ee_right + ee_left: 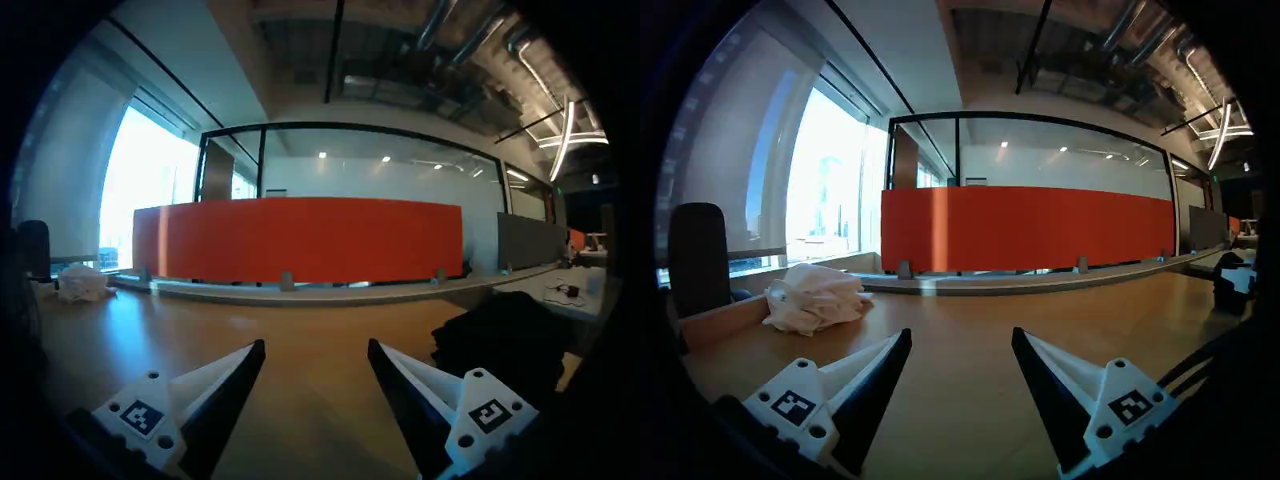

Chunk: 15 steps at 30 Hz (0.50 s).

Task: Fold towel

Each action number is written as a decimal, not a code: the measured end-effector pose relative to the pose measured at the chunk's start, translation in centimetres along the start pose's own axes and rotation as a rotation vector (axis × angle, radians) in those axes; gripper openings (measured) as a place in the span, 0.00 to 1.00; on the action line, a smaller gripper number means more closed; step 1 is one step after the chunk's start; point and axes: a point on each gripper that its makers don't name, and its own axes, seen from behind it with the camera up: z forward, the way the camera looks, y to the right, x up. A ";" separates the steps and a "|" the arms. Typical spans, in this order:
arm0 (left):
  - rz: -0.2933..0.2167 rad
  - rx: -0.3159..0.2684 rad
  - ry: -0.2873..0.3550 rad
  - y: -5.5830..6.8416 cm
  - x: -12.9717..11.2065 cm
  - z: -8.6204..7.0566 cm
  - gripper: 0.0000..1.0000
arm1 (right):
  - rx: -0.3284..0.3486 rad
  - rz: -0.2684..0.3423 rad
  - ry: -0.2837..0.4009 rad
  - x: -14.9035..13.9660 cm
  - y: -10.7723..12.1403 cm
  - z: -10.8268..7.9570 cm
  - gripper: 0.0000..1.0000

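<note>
A crumpled white towel [814, 298] lies in a heap on the wooden table [976, 336], at the far left in the left gripper view. The same white towel [80, 282] looks small and distant at the left edge of the right gripper view. My left gripper [962, 334] hovers low over the table, open, with nothing between its fingers; the towel is ahead and to its left. My right gripper [316, 344] is open too, empty, over bare wood [312, 376].
A pile of dark fabric [506, 340] sits on the table just right of the right gripper. An orange divider panel [1024, 228] runs along the table's far edge. A dark chair back [698, 256] stands at the left, near the window.
</note>
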 end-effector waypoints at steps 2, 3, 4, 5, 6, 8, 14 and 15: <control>0.000 0.000 0.000 0.0 0.0 0.0 0.93 | 0.000 0.000 0.000 0.0 0.0 0.0 1.00; 0.000 0.000 0.000 0.0 0.1 0.0 0.93 | 0.000 0.000 0.000 0.0 0.0 0.0 1.00; 0.000 0.000 0.000 0.0 0.1 0.0 0.93 | 0.000 0.000 0.000 0.0 0.0 0.0 1.00; 0.000 0.000 0.000 0.0 0.1 0.0 0.93 | 0.000 0.000 0.000 0.0 0.0 0.0 1.00; 0.000 0.000 0.000 0.0 0.1 0.0 0.93 | 0.000 0.000 0.000 0.0 0.0 0.0 1.00; 0.000 0.000 -0.001 0.0 0.1 0.0 0.93 | 0.000 0.000 0.000 0.0 0.0 0.0 1.00; 0.000 0.000 -0.001 0.0 0.2 0.0 0.93 | 0.000 0.000 0.000 0.0 0.1 0.0 1.00; 0.000 0.000 -0.001 0.0 0.2 0.0 0.93 | 0.000 0.000 0.000 0.0 0.1 0.0 1.00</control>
